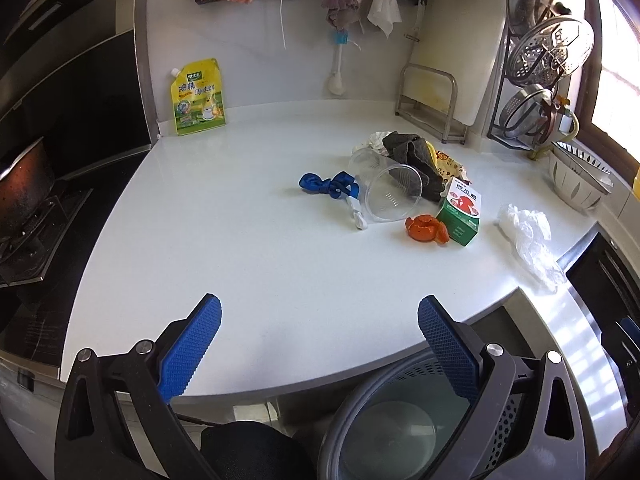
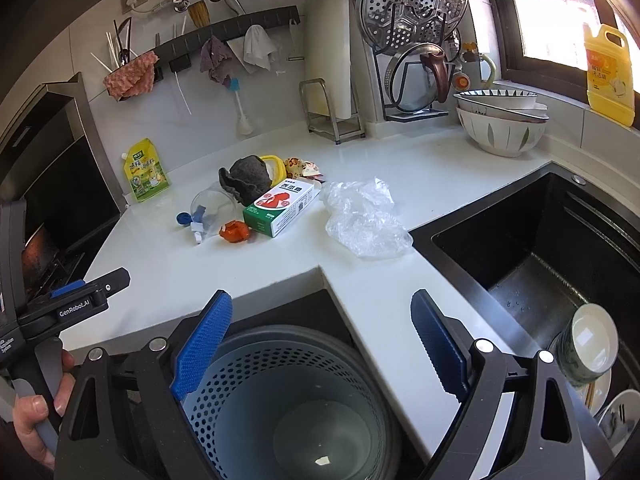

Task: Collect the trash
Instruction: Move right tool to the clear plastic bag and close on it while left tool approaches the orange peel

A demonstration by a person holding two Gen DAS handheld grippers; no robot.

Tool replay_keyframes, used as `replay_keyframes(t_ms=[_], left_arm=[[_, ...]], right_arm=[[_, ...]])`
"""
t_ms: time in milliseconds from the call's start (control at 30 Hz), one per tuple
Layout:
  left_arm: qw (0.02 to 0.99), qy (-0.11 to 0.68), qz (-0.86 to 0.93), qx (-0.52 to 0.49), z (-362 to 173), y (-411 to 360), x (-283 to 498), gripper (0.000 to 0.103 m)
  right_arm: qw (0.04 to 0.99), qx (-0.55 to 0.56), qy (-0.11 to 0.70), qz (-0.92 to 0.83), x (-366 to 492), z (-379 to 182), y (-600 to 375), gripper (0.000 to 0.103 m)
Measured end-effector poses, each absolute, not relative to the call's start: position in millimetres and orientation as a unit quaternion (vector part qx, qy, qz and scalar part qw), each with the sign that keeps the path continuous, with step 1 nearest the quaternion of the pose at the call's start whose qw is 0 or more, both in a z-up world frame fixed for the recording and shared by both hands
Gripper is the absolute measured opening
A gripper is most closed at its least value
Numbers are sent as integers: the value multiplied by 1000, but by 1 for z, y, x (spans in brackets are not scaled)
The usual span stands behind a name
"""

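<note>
Trash lies in a loose pile on the white counter [image 1: 240,240]: a tipped clear plastic cup [image 1: 390,194], a blue strap [image 1: 326,185], orange peel [image 1: 425,229], a green-and-white carton [image 1: 459,214] and a dark grey rag [image 1: 412,156]. A crumpled clear plastic bag [image 2: 364,218] lies apart, near the sink. A perforated grey-blue bin [image 2: 296,404] stands below the counter edge. My left gripper [image 1: 320,344] is open over the near counter edge, holding nothing. My right gripper [image 2: 320,344] hangs open above the bin, also holding nothing. The pile shows again in the right wrist view, carton [image 2: 282,208] foremost.
A black sink [image 2: 540,264] with dishes lies to the right. Stacked bowls [image 2: 500,124], a lid rack [image 2: 416,40] and a yellow bottle [image 2: 610,74] line the back right. A yellow pouch [image 1: 198,98] leans on the wall. A stove with a pan [image 1: 24,184] is on the left.
</note>
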State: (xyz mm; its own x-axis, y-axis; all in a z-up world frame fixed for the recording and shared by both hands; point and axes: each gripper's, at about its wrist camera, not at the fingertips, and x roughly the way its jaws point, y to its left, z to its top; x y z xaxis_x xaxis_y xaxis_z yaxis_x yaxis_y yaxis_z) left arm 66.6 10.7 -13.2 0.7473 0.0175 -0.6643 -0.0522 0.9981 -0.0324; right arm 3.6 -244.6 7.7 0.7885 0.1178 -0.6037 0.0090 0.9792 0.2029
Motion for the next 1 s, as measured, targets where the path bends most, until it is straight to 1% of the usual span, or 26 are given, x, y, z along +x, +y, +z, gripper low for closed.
replay_keyframes(t_ms=[267,433,600,933,1000], left_arm=[[930,368,17,-22,-24,-19,102,97],[926,375,24,-22,-32,-30,120,97],[923,384,32,-27,-38,-38,134,97],[922,385,46,-21,-41,-47,146,97],[922,384,48,-20,-43,-49,148,97]], right_arm=[[929,80,358,41,74,-2,-264,87],[919,88,379,58,113,-11,-269,87],[913,73,397,62,148,-21,-268,87],[899,68,430,54,182,-41,-275,86],[895,71,436,58,183,-43,-276,84]])
